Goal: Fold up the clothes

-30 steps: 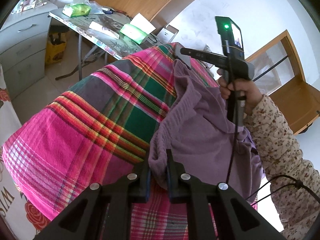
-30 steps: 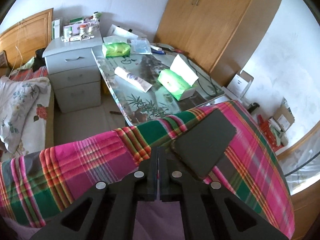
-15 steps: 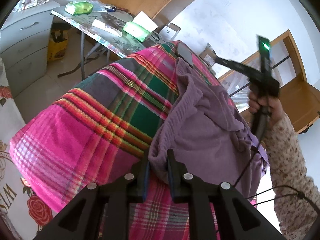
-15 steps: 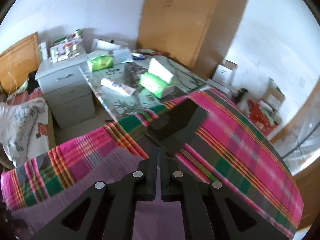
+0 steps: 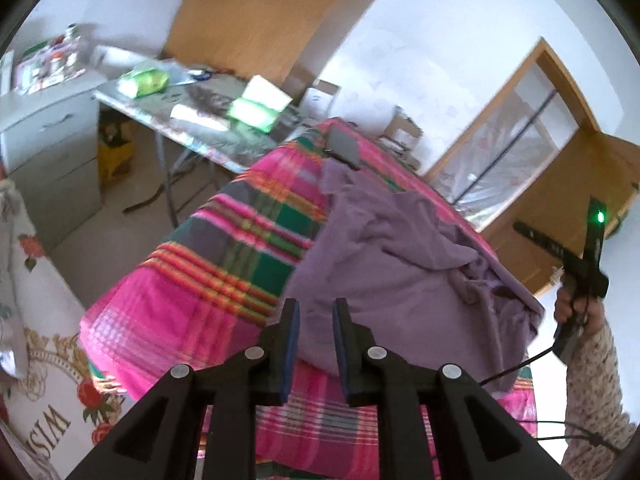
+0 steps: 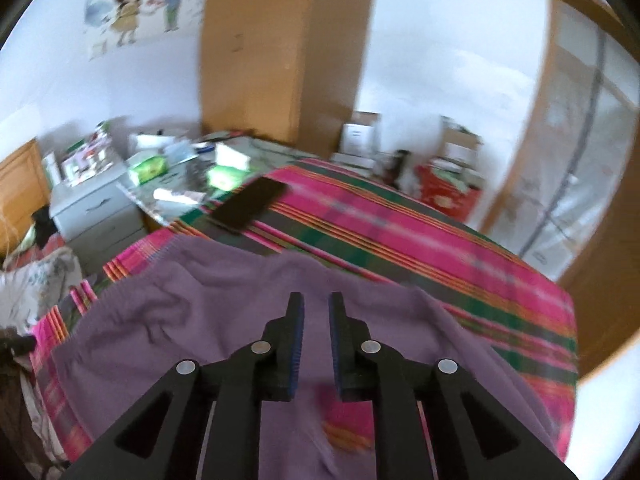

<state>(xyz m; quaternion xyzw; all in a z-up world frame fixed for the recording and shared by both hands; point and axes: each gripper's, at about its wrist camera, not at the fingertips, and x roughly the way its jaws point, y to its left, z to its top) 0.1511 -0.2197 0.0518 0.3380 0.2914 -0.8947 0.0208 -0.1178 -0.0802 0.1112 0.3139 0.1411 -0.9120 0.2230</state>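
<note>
A purple garment (image 5: 400, 264) lies crumpled on the pink and green plaid bedspread (image 5: 224, 248). My left gripper (image 5: 314, 308) hovers at its near edge. Its jaws are opening, and the cloth shows through the gap with neither pad pressing on it. In the right wrist view my right gripper (image 6: 316, 304) hangs above the garment (image 6: 200, 320); its jaws are opening with nothing between them. The hand (image 5: 576, 308) that holds the right gripper is off the bed's right side in the left wrist view.
A black flat device (image 5: 344, 148) lies on the bedspread beyond the garment. Past the bed stand a glass-topped table (image 5: 208, 136) with green packets, grey drawers (image 5: 48, 128) and a wooden wardrobe (image 5: 260, 12). A floral pillow (image 6: 28, 284) lies at the left.
The right gripper let go of the garment's far end, swung off to the right and upward, and its jaws parted. The left jaws parted off the cloth edge and rose slightly.
</note>
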